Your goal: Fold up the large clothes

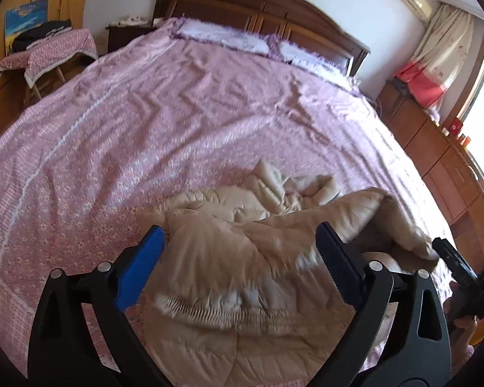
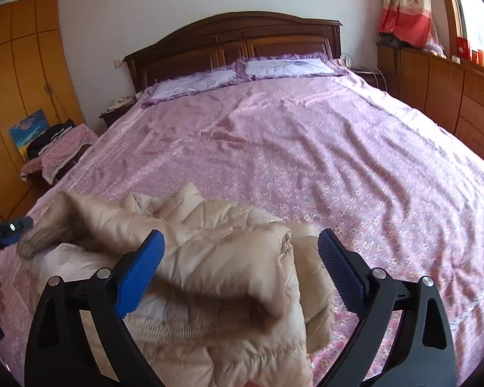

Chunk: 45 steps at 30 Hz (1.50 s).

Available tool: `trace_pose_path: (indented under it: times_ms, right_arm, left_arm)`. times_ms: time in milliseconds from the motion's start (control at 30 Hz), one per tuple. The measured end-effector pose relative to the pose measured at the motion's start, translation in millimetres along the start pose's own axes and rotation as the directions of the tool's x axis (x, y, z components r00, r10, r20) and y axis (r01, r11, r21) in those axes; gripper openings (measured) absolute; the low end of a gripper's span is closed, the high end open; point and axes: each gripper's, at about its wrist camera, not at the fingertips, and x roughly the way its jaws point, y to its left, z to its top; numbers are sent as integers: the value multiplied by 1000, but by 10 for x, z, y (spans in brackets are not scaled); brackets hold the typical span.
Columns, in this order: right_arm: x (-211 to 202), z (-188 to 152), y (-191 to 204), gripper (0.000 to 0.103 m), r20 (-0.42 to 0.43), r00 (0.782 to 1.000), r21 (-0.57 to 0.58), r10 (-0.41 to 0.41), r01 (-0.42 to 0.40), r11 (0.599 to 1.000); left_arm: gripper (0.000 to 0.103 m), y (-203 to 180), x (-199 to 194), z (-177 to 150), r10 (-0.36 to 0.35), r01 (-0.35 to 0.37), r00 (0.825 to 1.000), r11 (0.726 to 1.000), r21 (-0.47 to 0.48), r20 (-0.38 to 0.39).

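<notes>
A beige quilted down jacket [image 1: 242,258] lies crumpled on the near part of the bed, with its elastic hem toward me. My left gripper [image 1: 242,235] is open, its jaws wide apart above the jacket, holding nothing. In the right wrist view the jacket [image 2: 216,258] lies with a folded sleeve across it. My right gripper [image 2: 242,242] is also open, its jaws straddling the folded part without closing on it. The right gripper also shows at the right edge of the left wrist view [image 1: 458,264], and the left gripper at the left edge of the right wrist view [image 2: 3,229].
The bed has a pink floral cover [image 1: 177,122] and two purple pillows [image 2: 242,74] at a dark wooden headboard [image 2: 235,42]. A stool with clothes [image 1: 45,51] stands on the left. Wooden cabinets [image 2: 451,96] line the right wall under a window.
</notes>
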Motion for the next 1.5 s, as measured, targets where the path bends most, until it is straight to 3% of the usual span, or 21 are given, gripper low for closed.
trace_pose_path:
  times_ms: [300,367,533,767,867,1000,1100,1167,1300,1500]
  right_arm:
    - [-229,-287,-69,93,6,999,-87,-47,47,995]
    - [-215,-384,-90,93,-4,997,-112,-82,81,990]
    - [18,-567,-186,93,-71,988,-129,-136,127,984]
    - [333,-436,-186,93,-69,986,-129,-152,142,981]
    - [521,-248,-195,93,-68,987,-81,-146,140,987]
    - [854,-85,-169,93,-100,969,-67,-224,218,974]
    - [1111,-72,-187,93,-146,953,-60,-266,260,964]
    - [1232,-95,-198,93,-165,944,-68,-286,279,958]
    - [1454,-133,-316,98,-216,933,-13,-287,291,957]
    - [1608,-182,-427,98,-241,937,58,-253,274,960]
  left_arm:
    - [95,237,-464,-151,-7,8,999,1000,-7,38]
    - [95,308,-492,-257,24,-24,999,1000,8,31]
    - [96,346,-252,-481,164,-161,986,979,126,-17]
    - [96,121,229,-440,205,-188,978,948,258,-42]
    - [96,81,422,-270,216,-204,976,955,216,-30]
    - [96,138,721,-64,234,-228,971,965,133,-36]
    - [96,243,1003,39,321,-314,945,943,110,-58]
    - [96,359,1168,58,341,-335,935,939,76,-95]
    - [98,655,1434,71,273,-287,946,956,-59,-175]
    - [100,787,1577,13,256,-277,948,956,-96,-188]
